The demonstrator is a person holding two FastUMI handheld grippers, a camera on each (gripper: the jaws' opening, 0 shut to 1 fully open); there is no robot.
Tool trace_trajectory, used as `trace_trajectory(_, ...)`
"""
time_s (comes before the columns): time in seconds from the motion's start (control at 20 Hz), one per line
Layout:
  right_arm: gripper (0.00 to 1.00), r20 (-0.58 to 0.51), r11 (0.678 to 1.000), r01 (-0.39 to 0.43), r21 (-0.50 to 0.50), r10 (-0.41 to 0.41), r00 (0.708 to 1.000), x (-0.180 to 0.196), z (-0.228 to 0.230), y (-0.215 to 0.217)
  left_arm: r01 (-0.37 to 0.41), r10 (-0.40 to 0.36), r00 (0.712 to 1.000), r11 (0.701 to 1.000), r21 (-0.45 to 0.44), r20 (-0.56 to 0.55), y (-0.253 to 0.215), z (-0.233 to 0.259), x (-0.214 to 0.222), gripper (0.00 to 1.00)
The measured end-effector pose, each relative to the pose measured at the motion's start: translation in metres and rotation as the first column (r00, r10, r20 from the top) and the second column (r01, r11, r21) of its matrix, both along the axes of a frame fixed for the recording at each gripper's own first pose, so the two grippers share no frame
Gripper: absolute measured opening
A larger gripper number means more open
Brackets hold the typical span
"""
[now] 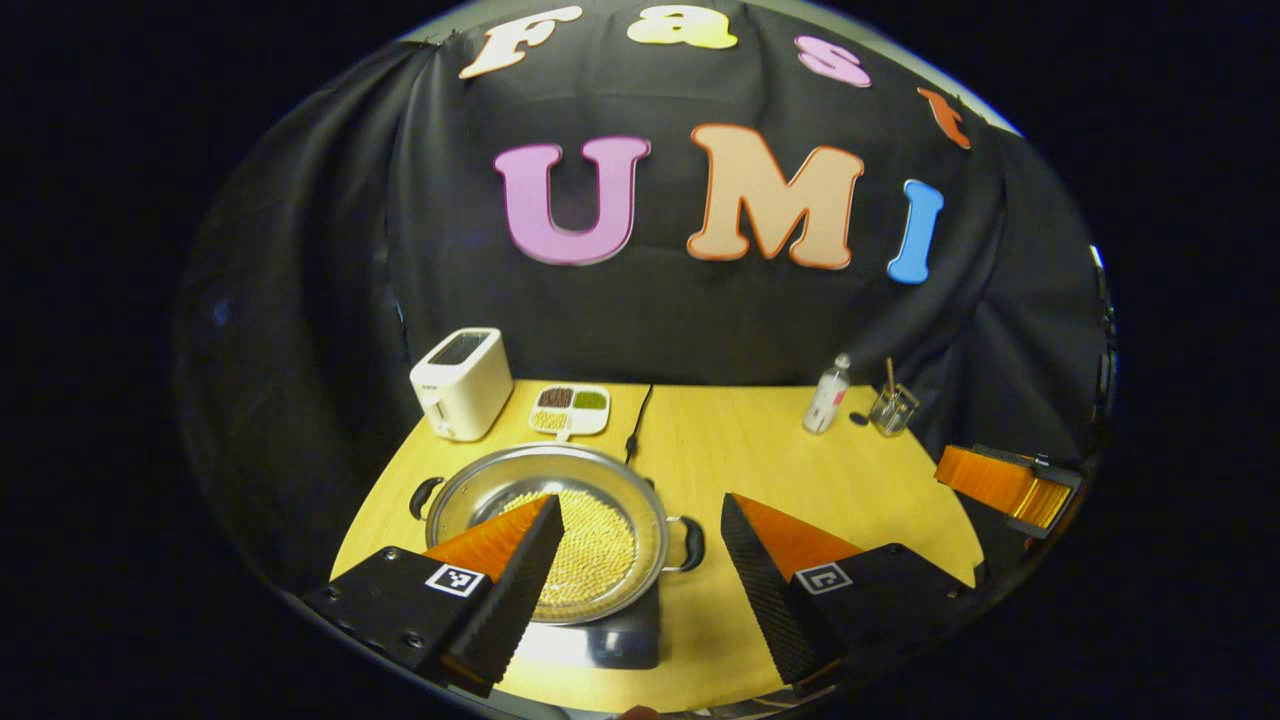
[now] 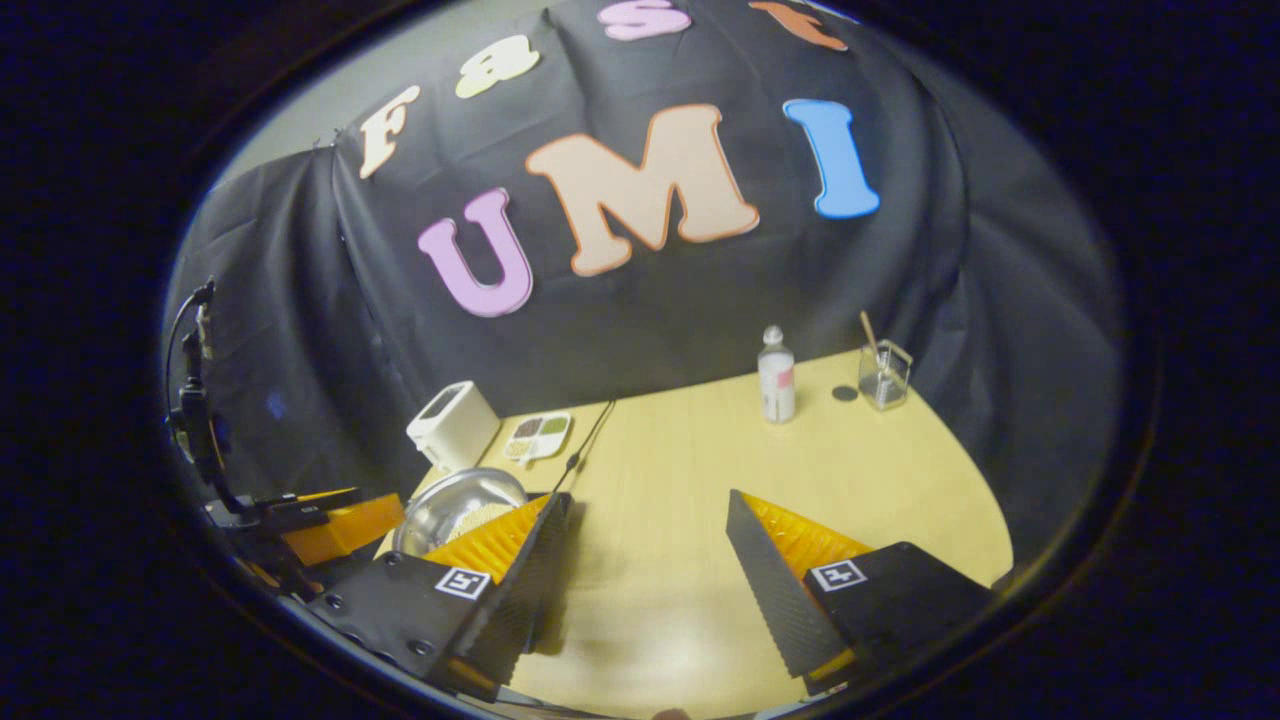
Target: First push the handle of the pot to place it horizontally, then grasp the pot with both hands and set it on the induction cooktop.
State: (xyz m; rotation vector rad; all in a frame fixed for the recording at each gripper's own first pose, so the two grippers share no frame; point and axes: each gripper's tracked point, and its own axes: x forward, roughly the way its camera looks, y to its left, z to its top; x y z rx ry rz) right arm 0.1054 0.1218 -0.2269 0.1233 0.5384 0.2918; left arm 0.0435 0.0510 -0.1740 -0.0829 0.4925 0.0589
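Pot [image 1: 548, 530] sits on the cooktop [image 1: 600, 640] now, handles pointing left and right across the table [image 1: 760, 440]. Left gripper [image 1: 640, 570] hangs right above it, fingers spread wide, holding nothing. Right gripper [image 2: 645, 570] is well off to the side, also gaping, pot far to its left.

I see the pot [image 1: 470, 495] as polished metal with a glossy, reflective rim. The cooktop [image 1: 615, 640] beneath it has a smooth, shiny dark top. The surface [image 1: 760, 450] looks like pale wood laminate with a soft sheen. The toaster [image 1: 462, 383] is smooth plastic. The wall cloth [image 1: 700, 320] is matt fabric.
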Motion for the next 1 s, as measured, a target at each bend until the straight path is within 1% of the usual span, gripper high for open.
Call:
trace_trajectory(0.05,0.99,0.047,1.0,0.008,-0.007,-0.007,0.999,0.003,0.019,-0.01,-0.008,0.008,0.999,1.0,0.012,0.051,-0.009,0.019,0.009,0.97)
trace_trajectory(0.15,0.99,0.145,0.999,0.02,-0.026,-0.016,0.989,0.007,0.056,-0.03,-0.021,0.013,0.987,0.999,0.044,0.162,-0.022,0.052,0.015,0.97)
trace_trajectory(0.2,0.92,0.19,0.999,0.022,-0.028,-0.016,0.982,0.006,0.077,-0.037,-0.027,0.014,0.976,0.998,0.06,0.215,-0.028,0.068,0.017,0.96)
trace_trajectory(0.3,0.92,0.27,0.999,0.025,-0.032,-0.015,0.963,0.003,0.113,-0.051,-0.043,0.015,0.952,0.995,0.085,0.305,-0.039,0.095,0.019,0.96)
trace_trajectory(0.4,0.92,0.343,0.999,0.029,-0.044,-0.012,0.939,-0.001,0.144,-0.066,-0.062,0.027,0.931,0.994,0.086,0.363,-0.049,0.114,0.015,0.96)
trace_trajectory(0.5,0.92,0.401,0.998,0.041,-0.057,-0.015,0.916,-0.009,0.164,-0.081,-0.064,0.033,0.91,0.996,0.063,0.413,-0.065,0.131,0.009,0.96)
trace_trajectory(0.6,0.93,0.431,0.997,0.055,-0.06,-0.024,0.902,-0.019,0.175,-0.097,-0.069,0.036,0.895,0.996,0.059,0.444,-0.077,0.141,0.001,0.96)
trace_trajectory(0.75,0.93,0.445,0.998,0.058,-0.04,-0.034,0.895,-0.032,0.179,-0.113,-0.082,0.035,0.887,0.993,0.084,0.46,-0.09,0.145,-0.012,0.96)
trace_trajectory(0.85,0.93,0.447,0.998,0.057,-0.029,-0.038,0.894,-0.037,0.177,-0.123,-0.08,0.034,0.881,0.994,0.079,0.471,-0.102,0.146,-0.017,0.96)
trace_trajectory(1.0,0.93,0.439,0.998,0.059,-0.028,-0.041,0.898,-0.049,0.171,-0.14,-0.086,0.038,0.881,0.993,0.079,0.471,-0.114,0.141,-0.029,0.95)
